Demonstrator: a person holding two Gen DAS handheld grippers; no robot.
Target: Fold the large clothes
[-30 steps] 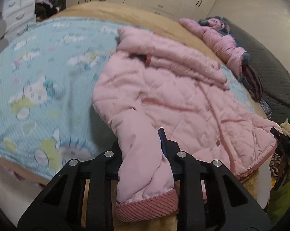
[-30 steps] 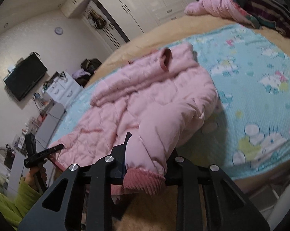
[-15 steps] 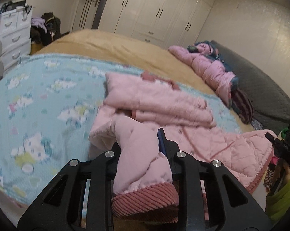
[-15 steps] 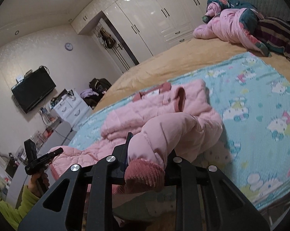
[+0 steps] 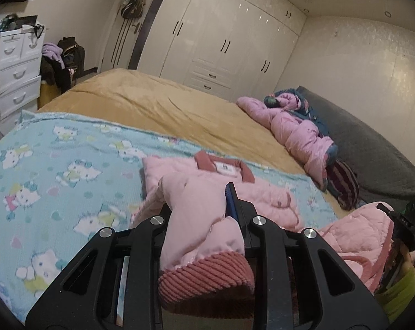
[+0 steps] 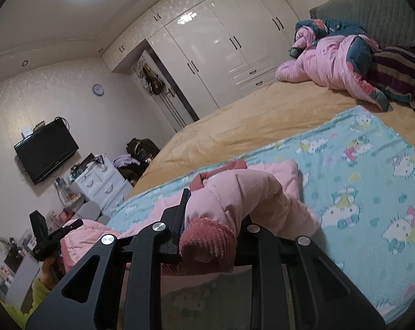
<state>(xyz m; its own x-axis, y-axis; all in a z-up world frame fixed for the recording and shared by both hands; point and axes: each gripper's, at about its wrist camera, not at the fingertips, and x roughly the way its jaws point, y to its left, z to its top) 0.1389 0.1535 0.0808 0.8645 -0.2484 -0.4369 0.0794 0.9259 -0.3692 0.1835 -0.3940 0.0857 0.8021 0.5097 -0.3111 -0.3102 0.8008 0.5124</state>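
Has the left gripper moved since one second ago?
Yes. The left gripper, shut on the pink jacket cuff, has risen and tilted up: the white wardrobe now fills the top of its view.

The jacket (image 5: 262,200) is soft quilted matt cloth with ribbed corduroy cuffs (image 5: 207,277), the blanket (image 5: 56,170) a finely textured printed cloth, the tool (image 5: 204,214) matt black plastic with shiny metal screws, the wardrobe (image 5: 221,41) glossy.

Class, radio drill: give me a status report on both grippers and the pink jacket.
Left gripper shut on sleeve cuff. Right gripper shut on other cuff. Pink jacket on blue blanket. Nothing in the way.
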